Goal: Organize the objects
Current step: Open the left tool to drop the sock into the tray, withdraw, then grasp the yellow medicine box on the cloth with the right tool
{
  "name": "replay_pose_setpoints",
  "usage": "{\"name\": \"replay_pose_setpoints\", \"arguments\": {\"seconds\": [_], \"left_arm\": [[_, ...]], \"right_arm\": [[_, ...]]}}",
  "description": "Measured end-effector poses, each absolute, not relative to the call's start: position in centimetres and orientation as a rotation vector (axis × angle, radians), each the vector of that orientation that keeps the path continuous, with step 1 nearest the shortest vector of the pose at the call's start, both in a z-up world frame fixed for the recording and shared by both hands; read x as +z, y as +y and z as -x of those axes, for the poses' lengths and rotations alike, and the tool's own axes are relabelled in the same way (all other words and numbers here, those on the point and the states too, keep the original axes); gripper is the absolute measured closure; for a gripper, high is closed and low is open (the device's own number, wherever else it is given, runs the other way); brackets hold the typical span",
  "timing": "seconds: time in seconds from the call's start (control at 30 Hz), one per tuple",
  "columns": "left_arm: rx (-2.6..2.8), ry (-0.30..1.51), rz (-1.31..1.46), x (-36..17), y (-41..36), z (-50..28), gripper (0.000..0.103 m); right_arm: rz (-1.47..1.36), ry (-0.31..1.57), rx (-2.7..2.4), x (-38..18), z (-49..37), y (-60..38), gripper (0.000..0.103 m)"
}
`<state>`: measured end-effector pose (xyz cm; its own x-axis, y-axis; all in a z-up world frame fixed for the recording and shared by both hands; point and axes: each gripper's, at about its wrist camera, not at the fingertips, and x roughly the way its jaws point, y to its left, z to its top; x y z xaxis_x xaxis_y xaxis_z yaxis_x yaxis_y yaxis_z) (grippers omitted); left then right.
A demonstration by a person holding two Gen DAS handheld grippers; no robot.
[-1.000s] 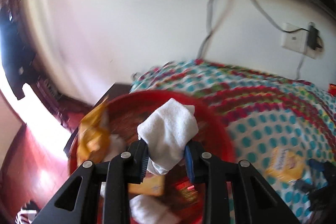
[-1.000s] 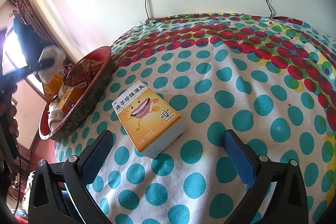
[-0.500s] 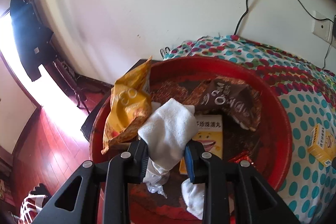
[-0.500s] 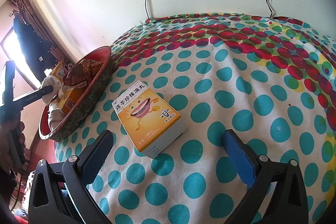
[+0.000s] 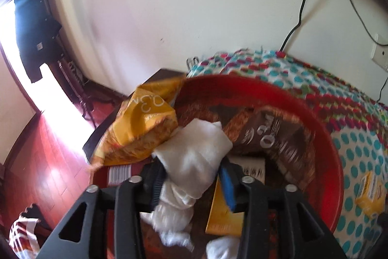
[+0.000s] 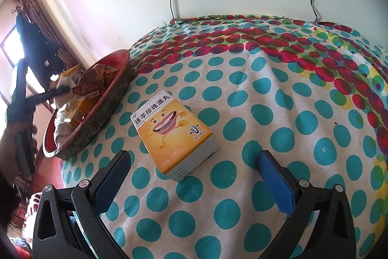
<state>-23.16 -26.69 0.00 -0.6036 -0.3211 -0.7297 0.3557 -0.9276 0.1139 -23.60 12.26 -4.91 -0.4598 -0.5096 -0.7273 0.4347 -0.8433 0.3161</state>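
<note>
So half the basket is hidden behind my left gripper, and that view's blurry enough that I can't read the packets. My left gripper is clamped on a white cloth, held right over the basket; its lower end hangs down between the fingers. Around it in the basket: a yellow bag on the left, a brown packet at the back, a yellow box underneath, mostly covered. My right gripper is spread wide, hovering over the dotted cloth, holding nothing. A medicine box lies flat just ahead of it, beside the basket, long axis running from near-right to far-left.
</note>
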Motion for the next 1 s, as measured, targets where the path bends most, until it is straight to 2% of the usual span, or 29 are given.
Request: {"name": "replay_pose_setpoints", "arguments": {"seconds": [0.07,0.13,0.27,0.37,0.4,0.47,0.53,0.7,0.83,1.0], "left_arm": [[-2.537,0.053,-1.110,0.8,-26.8,23.5,0.043],[-2.570,0.034,-1.036,2.2,-26.7,22.9,0.040],[-2.676,-0.038,-0.874,5.1,-25.5,18.6,0.030],[-2.719,-0.034,-0.825,5.3,-24.3,14.2,0.024],[-2.718,-0.037,-0.838,4.9,-23.9,13.0,0.024],[-2.730,-0.016,-0.861,3.7,-22.9,10.4,0.024],[-2.748,0.006,-0.876,2.6,-21.8,8.1,0.024],[-2.789,0.075,-0.891,0.4,-19.0,3.6,0.024],[-2.834,0.145,-0.923,-0.8,-17.5,2.4,0.024],[-2.831,0.156,-0.892,-0.7,-17.1,1.5,0.024]], "right_arm": [[-1.182,-0.082,-2.291,-4.9,23.5,12.0,0.000],[-1.176,-0.023,-2.291,-4.7,23.3,11.4,0.000],[-1.140,0.117,-2.308,-4.2,23.0,9.8,0.000],[-1.101,0.232,-2.315,-3.9,22.9,8.2,0.003],[-1.095,0.263,-2.317,-3.9,23.0,7.7,0.005],[-1.104,0.310,-2.310,-4.1,23.2,6.7,0.018],[-1.135,0.338,-2.286,-4.7,23.6,5.9,0.036],[-1.153,0.367,-2.283,-5.1,23.7,5.4,0.039],[-1.140,0.380,-2.300,-5.0,23.4,5.5,0.047],[-1.112,0.385,-2.354,-4.0,22.9,5.8,0.048]]}}
